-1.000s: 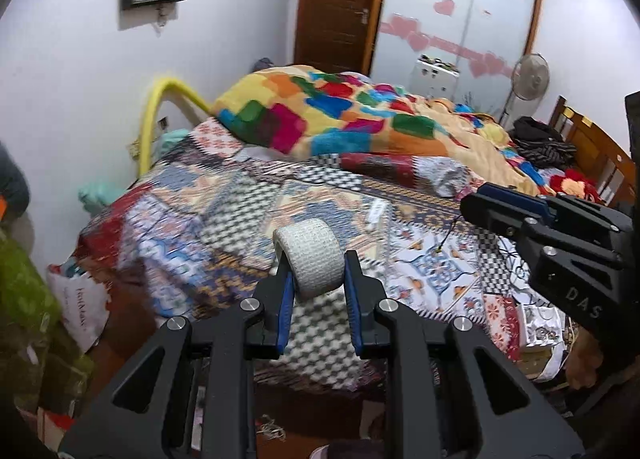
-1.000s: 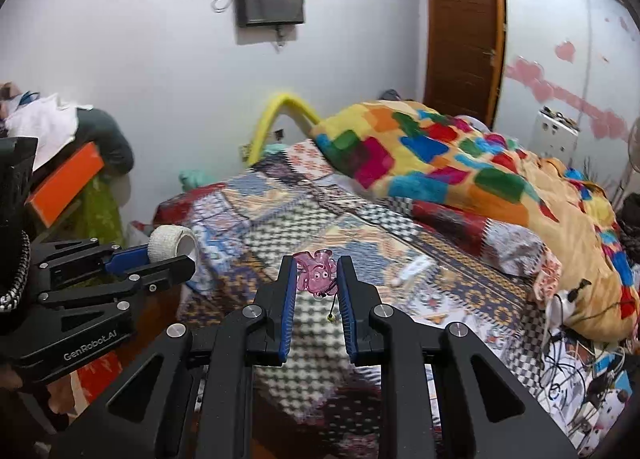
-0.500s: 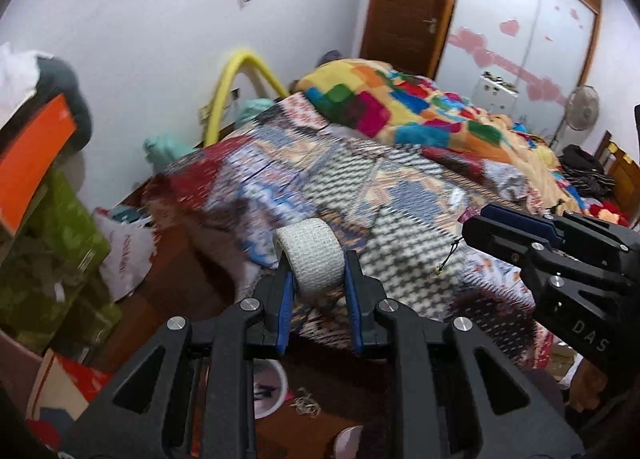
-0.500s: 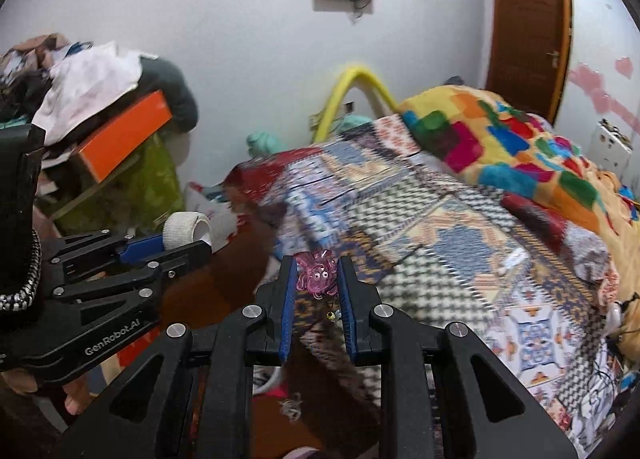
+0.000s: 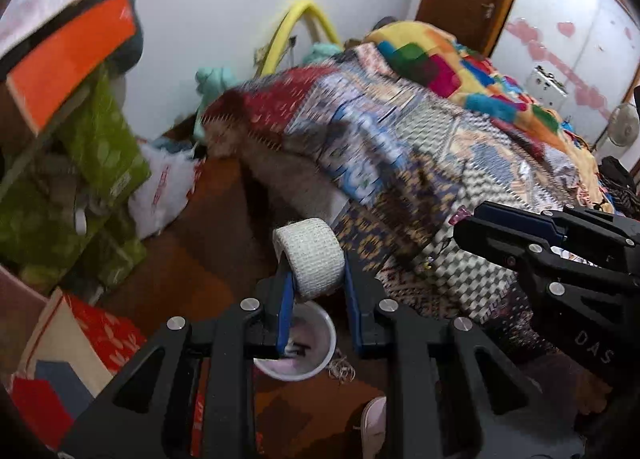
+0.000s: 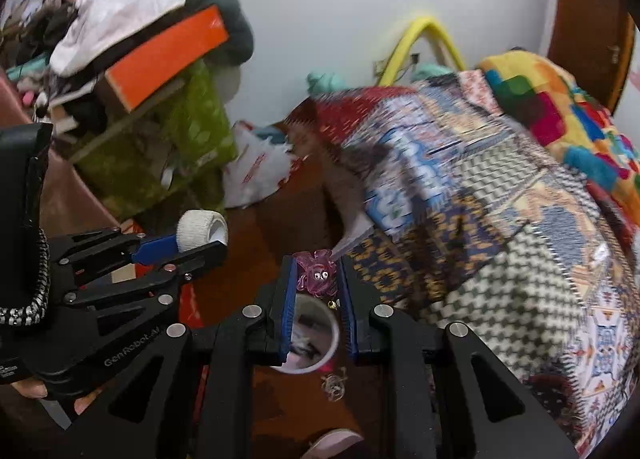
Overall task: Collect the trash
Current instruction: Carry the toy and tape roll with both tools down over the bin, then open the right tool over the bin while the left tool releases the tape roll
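Down over the brown floor [image 5: 188, 271], the left claw [image 5: 316, 283] is clamped on a white roll of bandage tape [image 5: 310, 257], the roll pinched between its 2 blue-lined fingers [image 5: 285, 299]. Beside it the right claw [image 6: 316, 283] grips a small pink octopus toy [image 6: 316, 273] with googly eyes. Directly below both claws on the floor stands a small white bin [image 6: 316, 343] lined with a pale bag, some scraps already inside. To the right lies the bed [image 5: 460, 147], draped in a patchwork quilt [image 6: 500, 219], with a bright multicolored blanket [image 5: 448, 55] farther back. At left, green boxes [image 5: 80, 187] are stacked under an orange box [image 6: 168, 55] and a heap of clothes [image 6: 120, 3]. A yellow hoop [image 5: 296, 27] leans on the white wall.
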Tool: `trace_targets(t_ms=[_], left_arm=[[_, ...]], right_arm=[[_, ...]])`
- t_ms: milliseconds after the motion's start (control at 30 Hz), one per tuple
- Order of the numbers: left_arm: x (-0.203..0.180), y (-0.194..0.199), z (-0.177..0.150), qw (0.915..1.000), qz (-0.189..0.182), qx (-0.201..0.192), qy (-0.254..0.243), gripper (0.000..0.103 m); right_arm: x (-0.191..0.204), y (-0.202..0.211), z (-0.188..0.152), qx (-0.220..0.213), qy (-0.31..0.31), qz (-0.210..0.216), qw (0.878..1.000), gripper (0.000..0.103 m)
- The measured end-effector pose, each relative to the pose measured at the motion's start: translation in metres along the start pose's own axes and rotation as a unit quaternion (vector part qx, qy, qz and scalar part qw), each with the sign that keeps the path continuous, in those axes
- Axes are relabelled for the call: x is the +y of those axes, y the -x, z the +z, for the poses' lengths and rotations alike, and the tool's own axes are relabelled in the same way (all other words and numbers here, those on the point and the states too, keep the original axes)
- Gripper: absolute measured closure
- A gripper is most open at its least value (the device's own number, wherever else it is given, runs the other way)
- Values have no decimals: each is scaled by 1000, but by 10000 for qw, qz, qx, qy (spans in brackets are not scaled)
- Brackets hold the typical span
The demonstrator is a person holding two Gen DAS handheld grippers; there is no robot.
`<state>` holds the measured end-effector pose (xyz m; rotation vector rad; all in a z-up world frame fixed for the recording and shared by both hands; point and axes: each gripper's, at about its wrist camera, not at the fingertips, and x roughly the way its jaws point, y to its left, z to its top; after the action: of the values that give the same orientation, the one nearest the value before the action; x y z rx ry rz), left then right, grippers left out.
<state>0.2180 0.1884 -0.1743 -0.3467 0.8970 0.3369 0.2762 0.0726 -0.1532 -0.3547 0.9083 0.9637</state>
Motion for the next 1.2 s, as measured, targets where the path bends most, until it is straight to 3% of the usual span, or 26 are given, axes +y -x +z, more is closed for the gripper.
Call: trace_targets(t_ms=[467,1067,1200], left_arm=[[49,-75,-50,9931,-49,1030,555,81],[69,-131,-74,9786,-198,1767,1034,81],[70,-132,-75,9781,-180,1787,1049,76]], right_arm=[[23,-89,-14,1131,39,520,9922,84],[22,-139,-23,1754,126,616,9825,84],[18,-141,-23,1803,63,593,9818,72]])
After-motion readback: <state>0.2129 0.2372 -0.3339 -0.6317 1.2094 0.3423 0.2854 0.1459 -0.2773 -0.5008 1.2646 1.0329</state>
